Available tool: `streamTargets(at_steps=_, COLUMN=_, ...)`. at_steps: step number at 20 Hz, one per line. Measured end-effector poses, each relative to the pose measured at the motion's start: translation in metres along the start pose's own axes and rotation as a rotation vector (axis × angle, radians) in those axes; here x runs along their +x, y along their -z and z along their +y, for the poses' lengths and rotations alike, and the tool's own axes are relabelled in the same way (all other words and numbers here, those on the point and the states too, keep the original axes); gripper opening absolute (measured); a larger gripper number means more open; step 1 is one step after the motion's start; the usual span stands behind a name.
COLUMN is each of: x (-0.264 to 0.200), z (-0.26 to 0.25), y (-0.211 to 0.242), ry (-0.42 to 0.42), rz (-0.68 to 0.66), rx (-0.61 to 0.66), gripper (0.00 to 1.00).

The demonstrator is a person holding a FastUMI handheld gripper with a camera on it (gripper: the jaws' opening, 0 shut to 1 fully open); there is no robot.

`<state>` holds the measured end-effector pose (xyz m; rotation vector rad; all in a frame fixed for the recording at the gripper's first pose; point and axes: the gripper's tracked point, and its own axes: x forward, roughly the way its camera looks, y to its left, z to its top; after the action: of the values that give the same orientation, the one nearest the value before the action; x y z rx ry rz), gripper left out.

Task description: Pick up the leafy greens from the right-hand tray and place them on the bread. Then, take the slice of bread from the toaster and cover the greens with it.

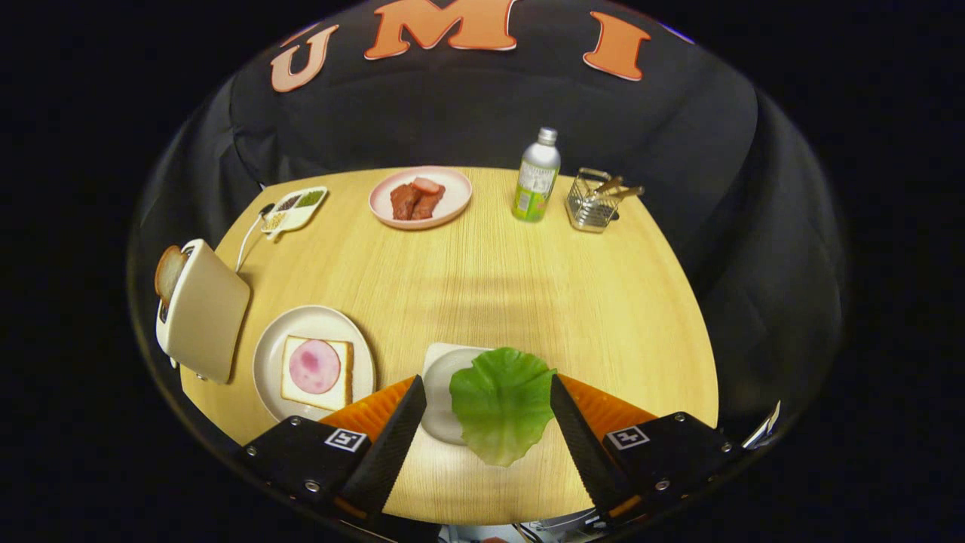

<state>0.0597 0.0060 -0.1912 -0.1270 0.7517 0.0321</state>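
A green lettuce leaf (501, 403) lies on a small white tray (437, 377) near the table's front edge, overhanging the tray toward me. My gripper (486, 383) stands open with the leaf between its fingers. The right fingertip is at the leaf's edge and the left one is apart from it. To the left of the tray, a slice of bread topped with a round of ham (317, 367) rests on a pale plate (265, 354). Further left stands a cream toaster (205, 309) with a slice of bread (169, 271) sticking out of its slot.
At the back of the wooden table (528, 286) are a pink plate of meat (420, 197), a bottle (537, 175), a wire basket with utensils (595, 200) and a divided condiment dish (294, 209). The toaster's white cord (247, 243) runs toward that dish.
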Motion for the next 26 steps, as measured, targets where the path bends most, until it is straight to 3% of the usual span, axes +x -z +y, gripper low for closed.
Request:
streamTargets(at_steps=5, x=0.038, z=0.002, y=0.034, ry=-0.009, rz=0.147, rx=-0.009, gripper=1.00)
streamTargets(at_steps=11, x=0.061, z=0.003, y=0.054, ry=-0.016, rz=0.226, rx=-0.018, gripper=0.99)
streamTargets(at_steps=16, x=0.072, z=0.003, y=0.062, ry=-0.017, rz=0.251, rx=0.008, gripper=0.87)
streamTargets(at_steps=21, x=0.079, z=0.001, y=0.068, ry=-0.015, rz=0.273, rx=0.033, gripper=0.85)
streamTargets(at_steps=26, x=0.084, z=0.006, y=0.072, ry=-0.052, rz=0.288, rx=0.067, gripper=0.75)
